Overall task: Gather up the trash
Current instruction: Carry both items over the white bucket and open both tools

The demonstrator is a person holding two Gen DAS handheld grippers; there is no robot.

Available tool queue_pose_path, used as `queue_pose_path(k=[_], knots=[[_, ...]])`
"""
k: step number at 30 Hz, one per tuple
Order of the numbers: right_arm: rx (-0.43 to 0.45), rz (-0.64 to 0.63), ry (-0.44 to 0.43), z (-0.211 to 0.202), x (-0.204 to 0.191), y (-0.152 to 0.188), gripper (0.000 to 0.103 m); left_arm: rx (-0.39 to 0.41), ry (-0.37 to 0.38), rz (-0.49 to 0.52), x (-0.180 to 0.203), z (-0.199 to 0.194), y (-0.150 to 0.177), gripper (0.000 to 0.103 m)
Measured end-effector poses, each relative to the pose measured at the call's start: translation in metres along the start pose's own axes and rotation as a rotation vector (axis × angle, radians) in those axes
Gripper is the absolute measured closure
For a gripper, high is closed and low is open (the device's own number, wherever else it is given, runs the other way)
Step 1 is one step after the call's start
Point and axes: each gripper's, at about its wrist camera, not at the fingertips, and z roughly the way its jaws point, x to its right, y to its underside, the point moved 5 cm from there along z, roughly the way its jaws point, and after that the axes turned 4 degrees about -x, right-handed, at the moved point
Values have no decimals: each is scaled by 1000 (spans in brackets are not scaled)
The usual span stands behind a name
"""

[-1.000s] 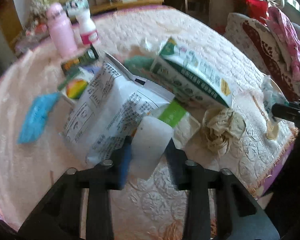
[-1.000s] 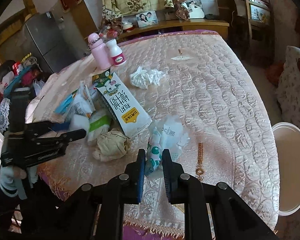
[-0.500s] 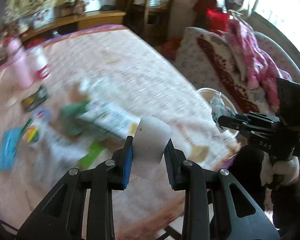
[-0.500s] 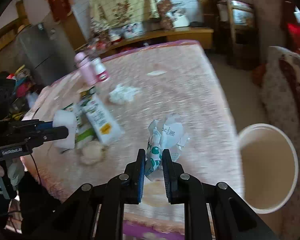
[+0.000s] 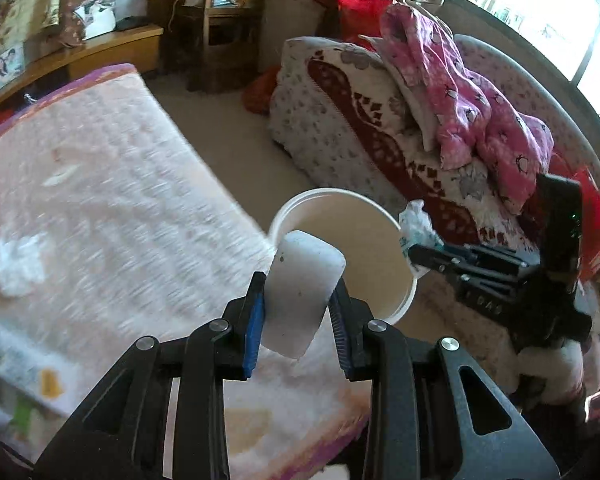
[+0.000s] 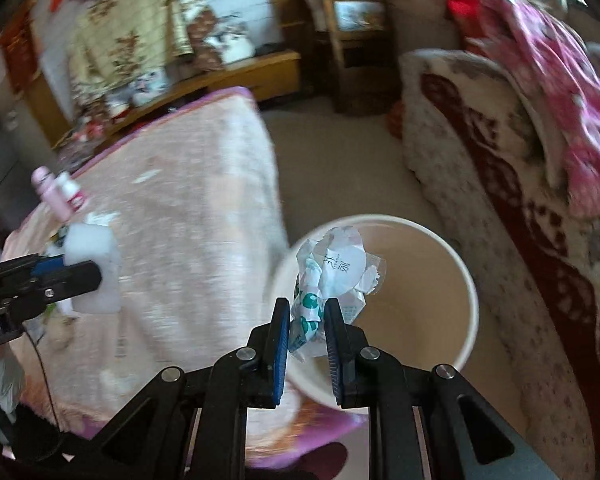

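My left gripper [image 5: 298,304] is shut on a white foam block [image 5: 302,292] and holds it over the table corner, near the rim of a cream round bin [image 5: 364,240] on the floor. My right gripper [image 6: 306,316] is shut on a crumpled white and green wrapper [image 6: 332,272] and holds it above the open bin [image 6: 420,280]. In the left wrist view the right gripper [image 5: 416,250] reaches the bin's right rim with the wrapper [image 5: 416,224]. In the right wrist view the left gripper [image 6: 80,274] shows with the foam block [image 6: 96,276].
The table with a pink quilted cloth [image 5: 100,200] carries a white tissue wad [image 5: 18,260], a carton [image 5: 16,368], and pink bottles [image 6: 56,196]. A sofa with pink clothes [image 5: 460,112] stands beside the bin. A wooden bench [image 6: 228,72] is at the back.
Both grippers have swung right from the littered table toward the bin, each still holding its item. The wrapper is now over the bin opening and the foam block near its rim.
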Motion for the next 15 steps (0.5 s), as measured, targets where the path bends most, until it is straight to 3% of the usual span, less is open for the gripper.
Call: queue_pose_path(k=[4,6,7,8,10,15], knots=[[-28,31,8,17,24,1,87,9,27,-19,18,30,-14,66],[-31,36,6,23,27,1,73,16,55,-15,25,39,-18,60],[-25,38,13,25,27,2,54,17,67,-14,28,43,-20,54],[-13,40,20,26,28,2,43,19,75,-17,29,46,-20,48],[-4,38,22,27,28,4,43,19,85,-33,28,50,-21,43],[4,49,8,26,28,7,43,19,39,-57,19,47,-18,43]])
